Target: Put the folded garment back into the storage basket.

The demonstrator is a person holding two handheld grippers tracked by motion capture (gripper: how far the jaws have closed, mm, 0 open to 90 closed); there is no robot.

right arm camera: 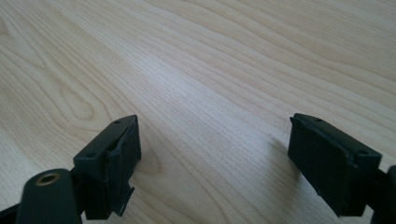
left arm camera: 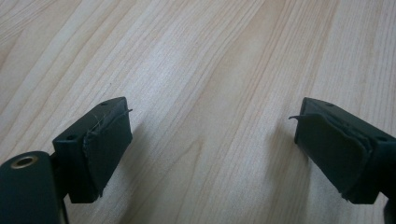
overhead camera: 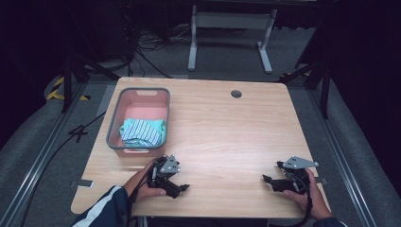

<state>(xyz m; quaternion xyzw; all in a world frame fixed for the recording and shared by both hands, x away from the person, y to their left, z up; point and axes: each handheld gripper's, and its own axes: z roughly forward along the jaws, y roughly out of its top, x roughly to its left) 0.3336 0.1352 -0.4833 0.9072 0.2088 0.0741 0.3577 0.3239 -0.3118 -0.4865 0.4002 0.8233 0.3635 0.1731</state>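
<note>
My left gripper (overhead camera: pixel 182 188) rests low over the wooden table (overhead camera: pixel 222 127) near its front left, held by a hand in a dark striped sleeve. In the left gripper view its jaws stand wide apart over bare wood, left gripper (left arm camera: pixel 210 126) open with nothing between the pads. My right gripper (overhead camera: pixel 267 179) sits near the front right edge, pointing left. In the right gripper view the right gripper (right arm camera: pixel 215 135) is open too, with bare table between its black fingers (right arm camera: pixel 116 154).
A grey-rimmed pink basket (overhead camera: pixel 142 94) stands at the table's left side with a folded blue-and-white striped cloth (overhead camera: pixel 142 131) inside. A round cable hole (overhead camera: pixel 236 93) lies near the far edge. Beyond the table are a metal stand and floor cables.
</note>
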